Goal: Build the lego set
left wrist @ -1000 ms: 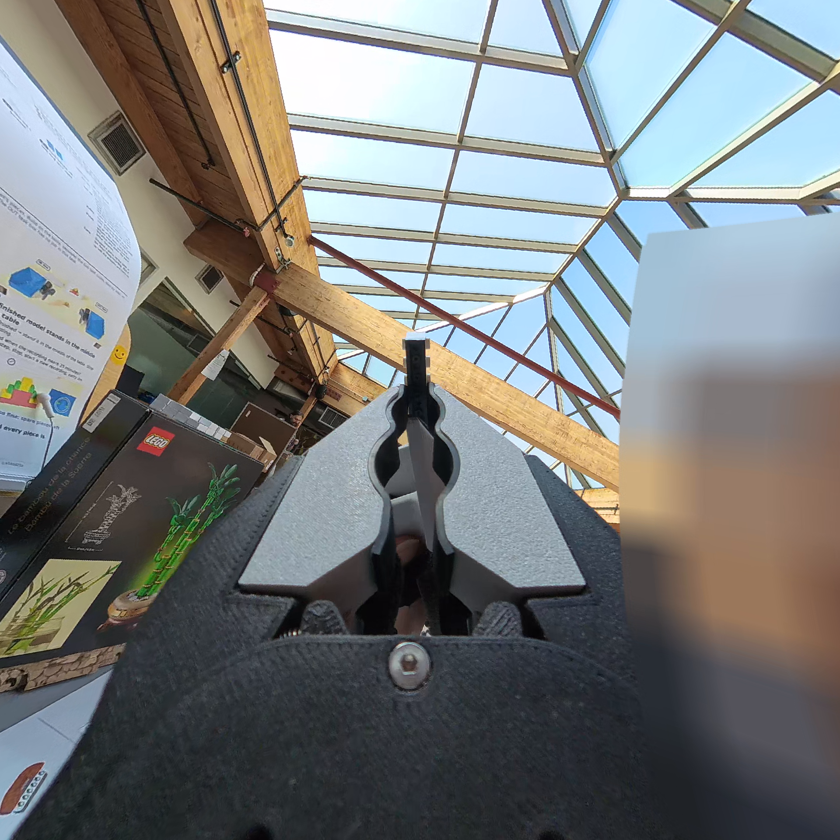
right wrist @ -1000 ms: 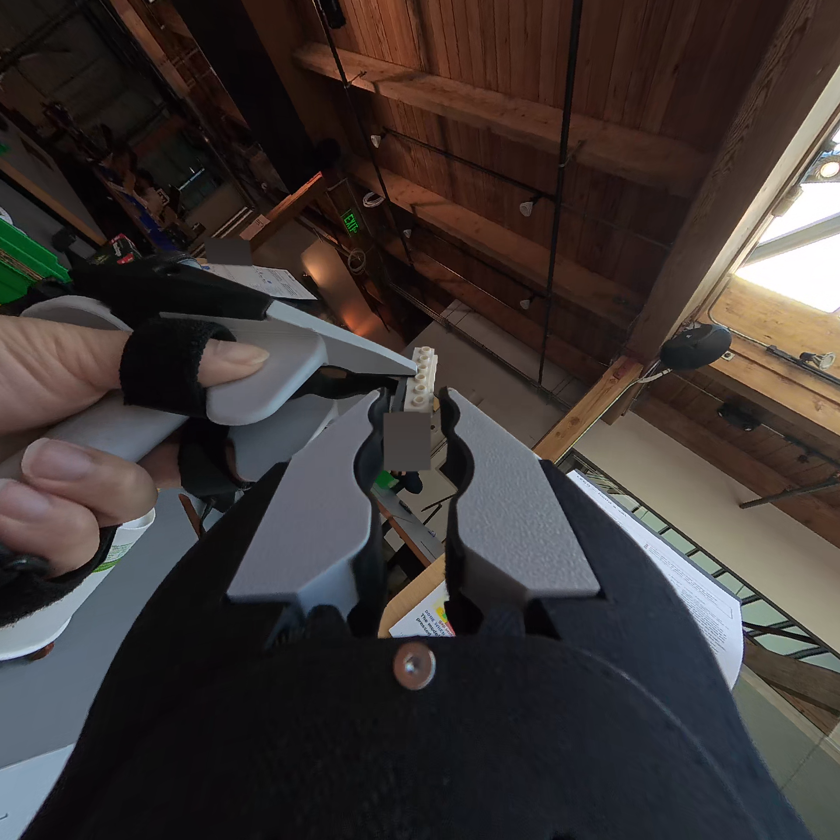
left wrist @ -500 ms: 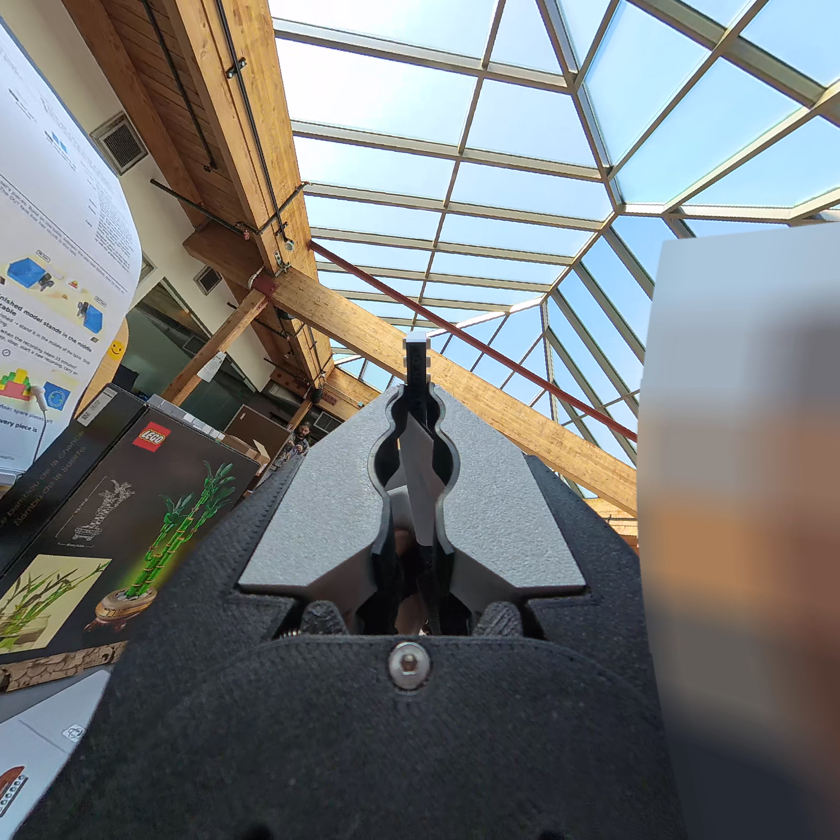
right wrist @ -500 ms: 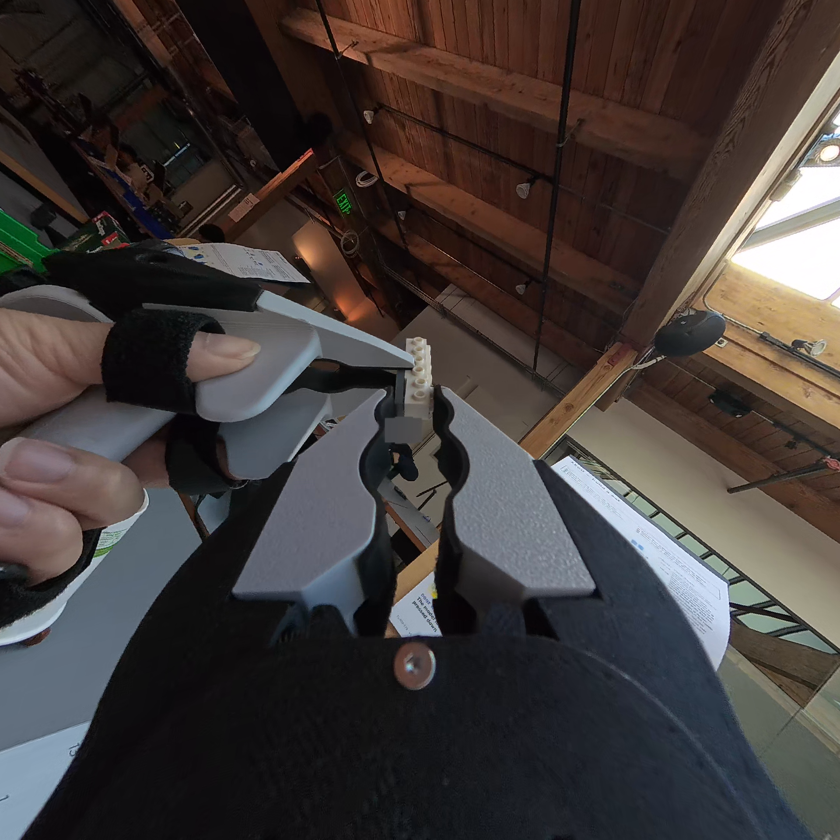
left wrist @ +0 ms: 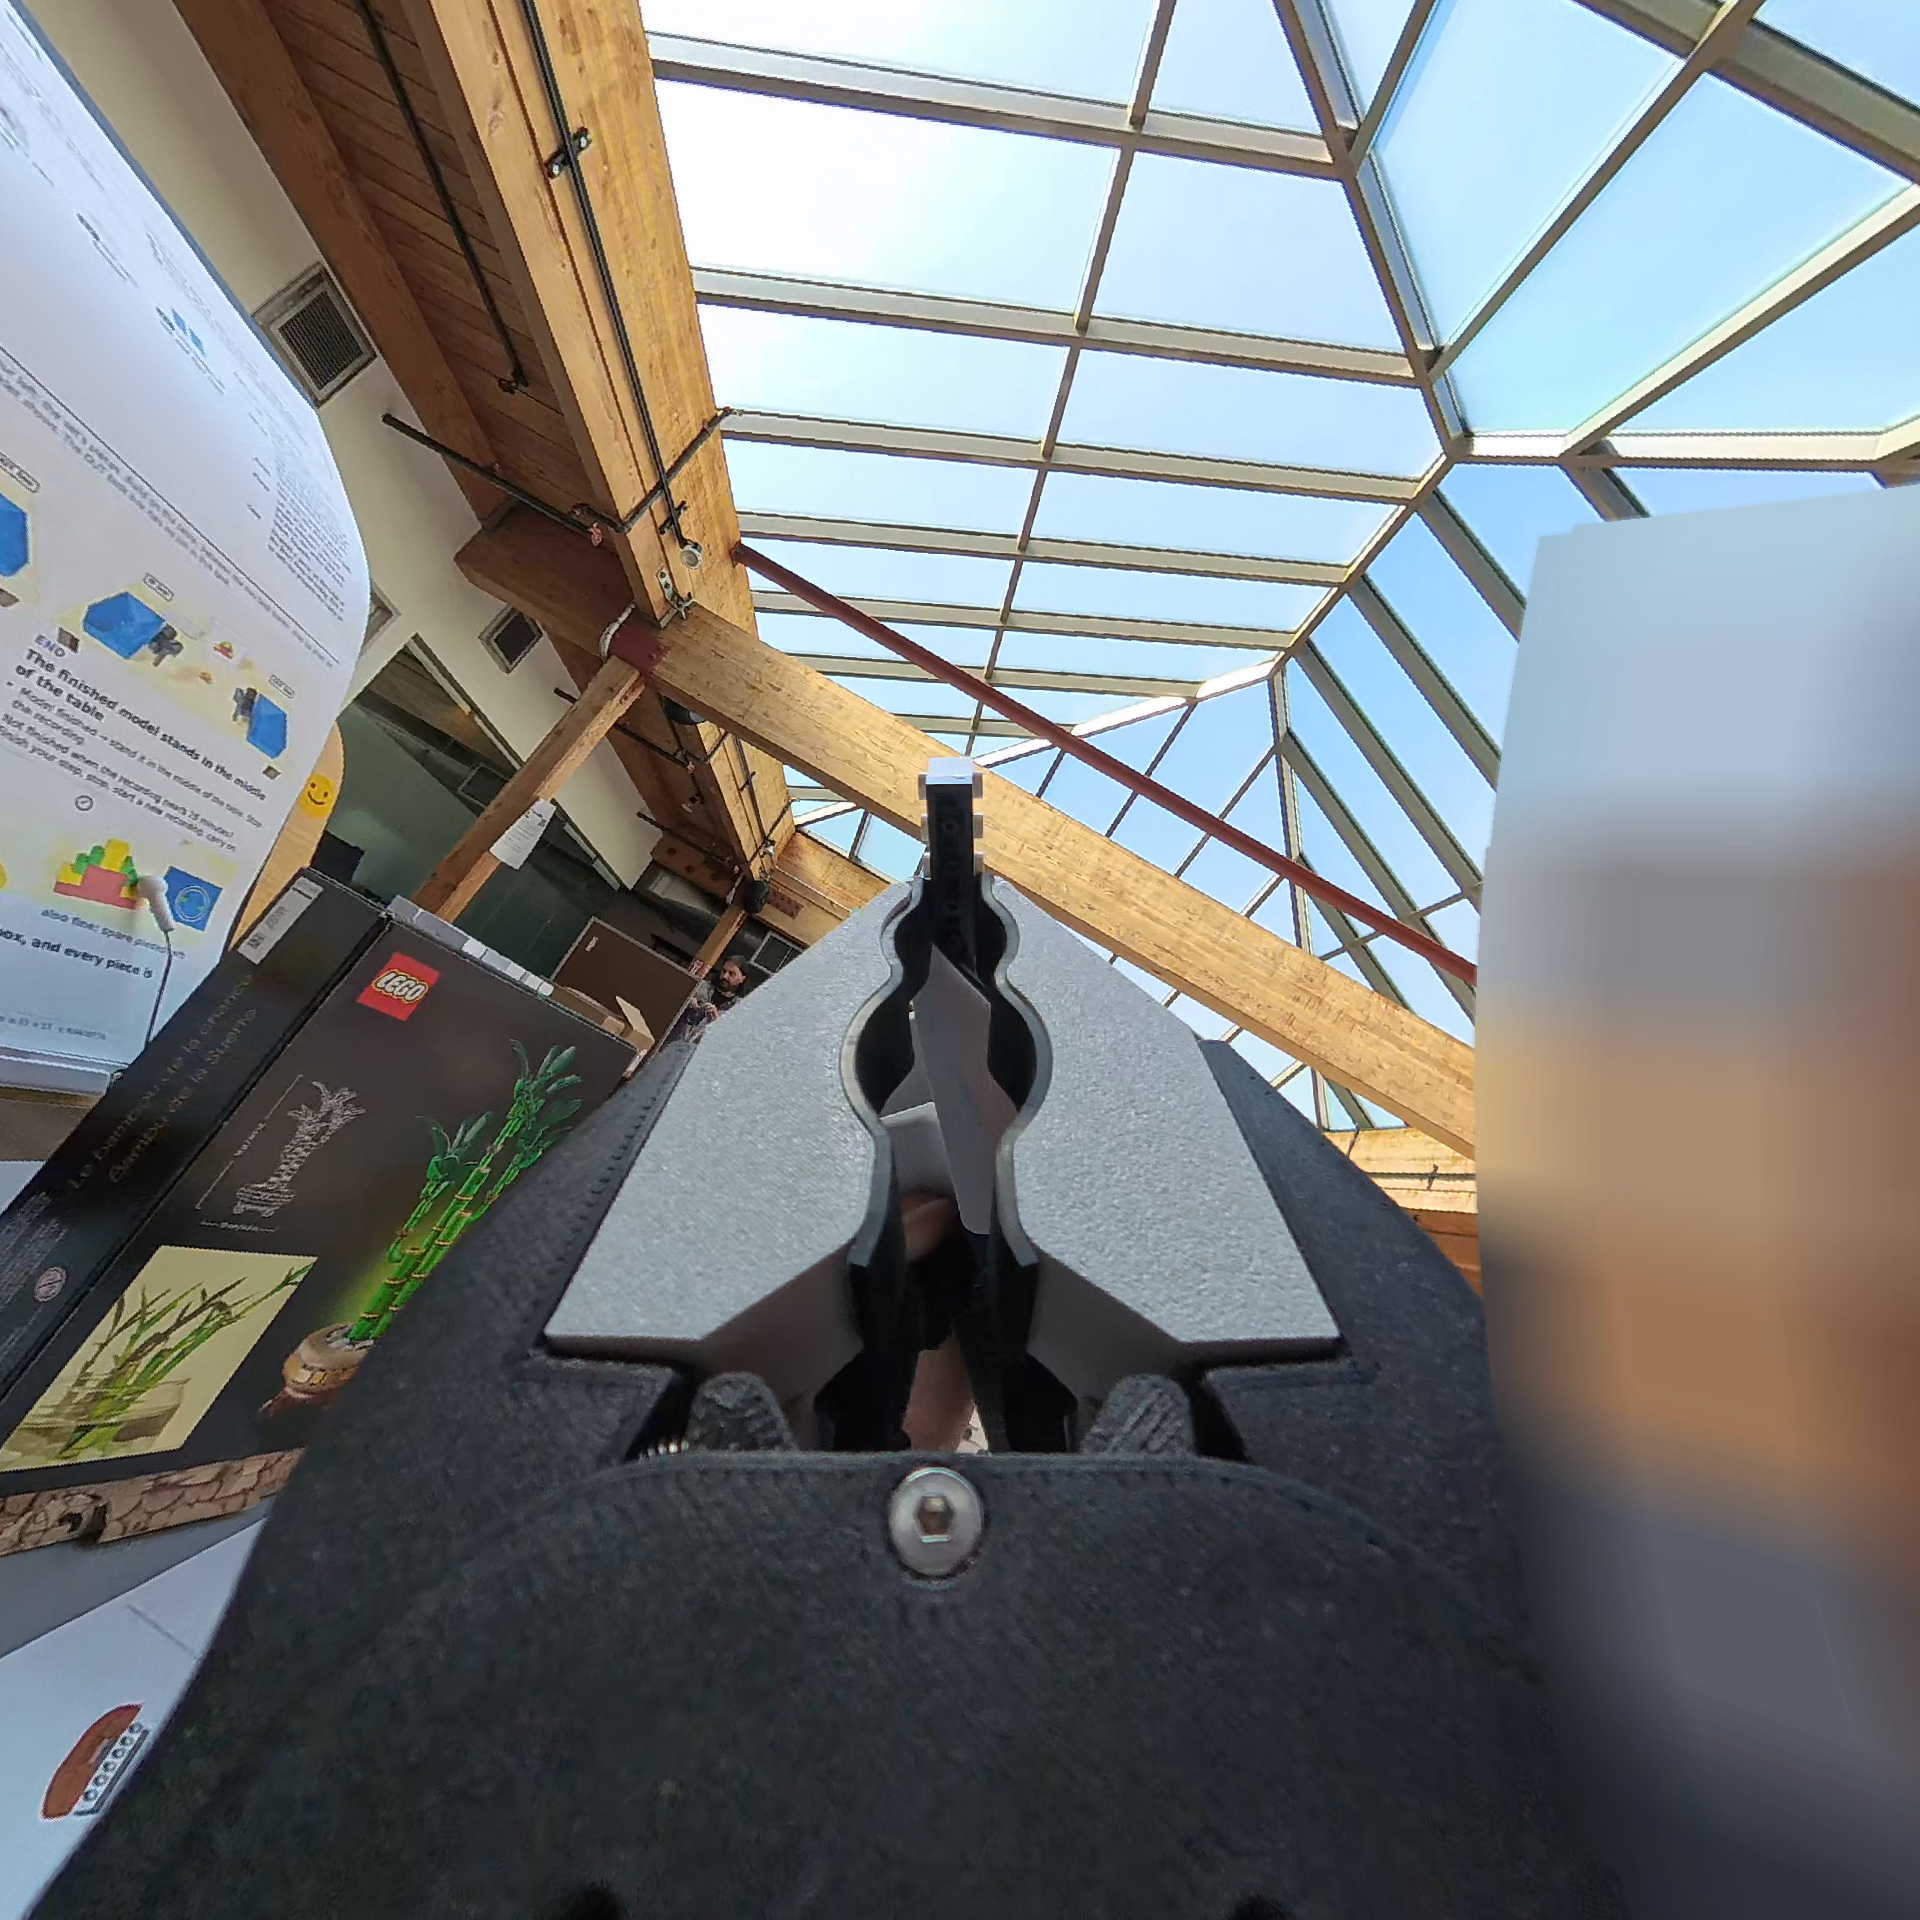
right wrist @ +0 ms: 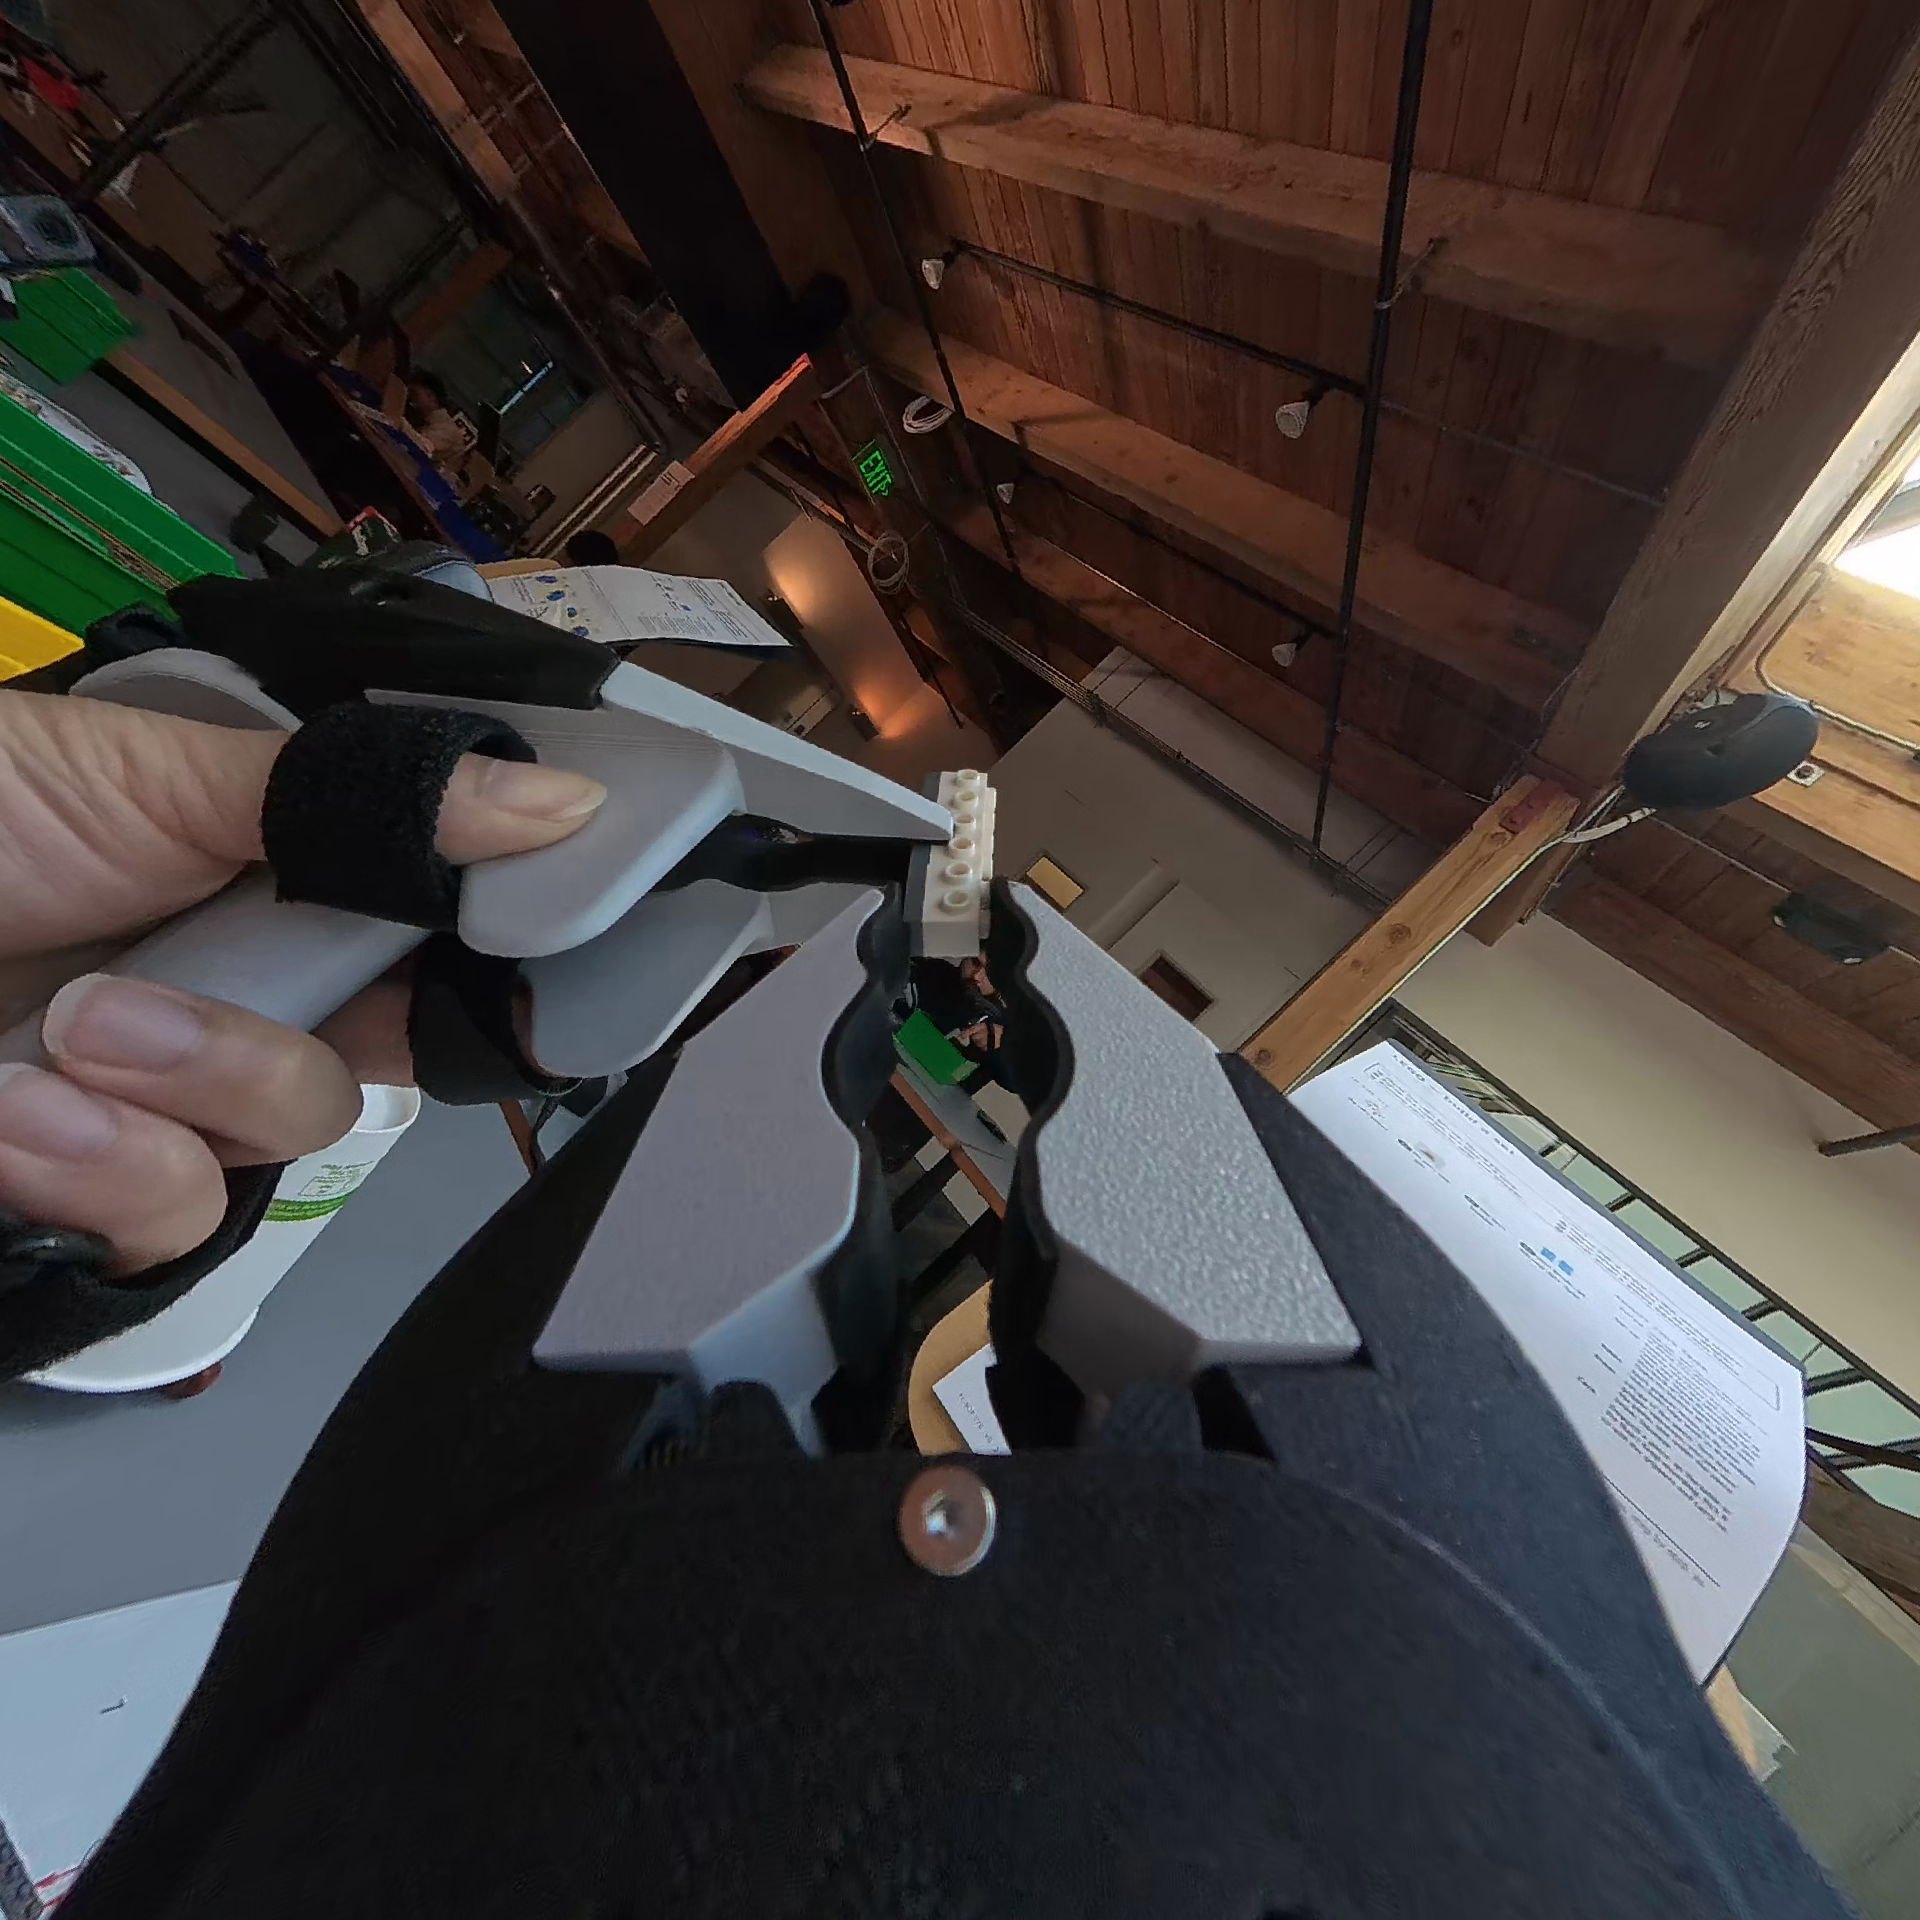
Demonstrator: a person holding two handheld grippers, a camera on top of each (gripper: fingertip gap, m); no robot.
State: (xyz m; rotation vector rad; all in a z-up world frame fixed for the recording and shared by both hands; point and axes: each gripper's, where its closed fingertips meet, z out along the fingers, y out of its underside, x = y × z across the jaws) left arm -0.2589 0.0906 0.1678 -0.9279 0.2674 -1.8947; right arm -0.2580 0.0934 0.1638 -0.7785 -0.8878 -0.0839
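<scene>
Pinching the white brick (right wrist: 958,868), left gripper (right wrist: 930,836) should hold steady while the slightly spread right gripper (right wrist: 940,914) closes squarely.

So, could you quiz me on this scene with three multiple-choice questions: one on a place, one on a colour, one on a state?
1. In the left wrist view, the bamboo-picture box lies: A) lower left B) upper right C) top centre
2. The studded brick is: A) red B) white C) green
3. The left gripper is: A) wide open B) out of sight C) shut on the studded brick

Answers: A, the box fills the lower left corner; B, its studs and body are white; C, the two fingers pinch it from both sides.
</scene>
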